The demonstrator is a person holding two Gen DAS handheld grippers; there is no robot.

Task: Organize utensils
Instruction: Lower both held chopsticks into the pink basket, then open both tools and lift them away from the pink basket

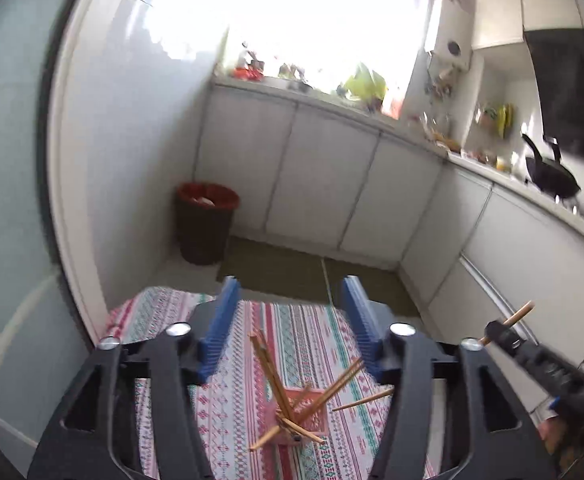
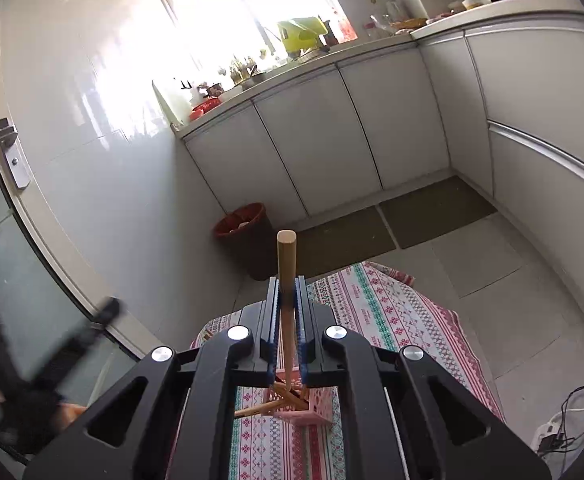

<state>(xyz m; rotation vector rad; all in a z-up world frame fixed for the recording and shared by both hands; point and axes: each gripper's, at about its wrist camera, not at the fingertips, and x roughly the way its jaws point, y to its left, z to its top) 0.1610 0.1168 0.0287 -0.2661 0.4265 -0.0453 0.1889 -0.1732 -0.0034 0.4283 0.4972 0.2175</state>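
Right claw point(image 2: 286, 300): we see its blue pads clamped tight on a single wooden chopstick point(image 2: 285, 264), whose round end stands up past the fingertips while the thin end runs back down between the jaws. Directly below that claw sits the pink holder point(image 2: 312, 412) with several chopsticks leaning out of it at mixed angles, on a table under a patterned cloth point(image 2: 392, 320).

Left claw point(image 1: 292, 320): we see its blue fingers point(image 1: 218, 332) standing well apart with nothing between them. Below and just ahead of its jaws, the same holder point(image 1: 304, 408) carries the splayed chopsticks point(image 1: 270, 364); one stick point(image 1: 364, 400) lies off to its right. Farther right, the other gripper appears blurred, its stick poking upward.

Beyond both claws we note a red-lined bin point(image 1: 206, 222) on the floor beside white cabinets point(image 1: 324, 184).
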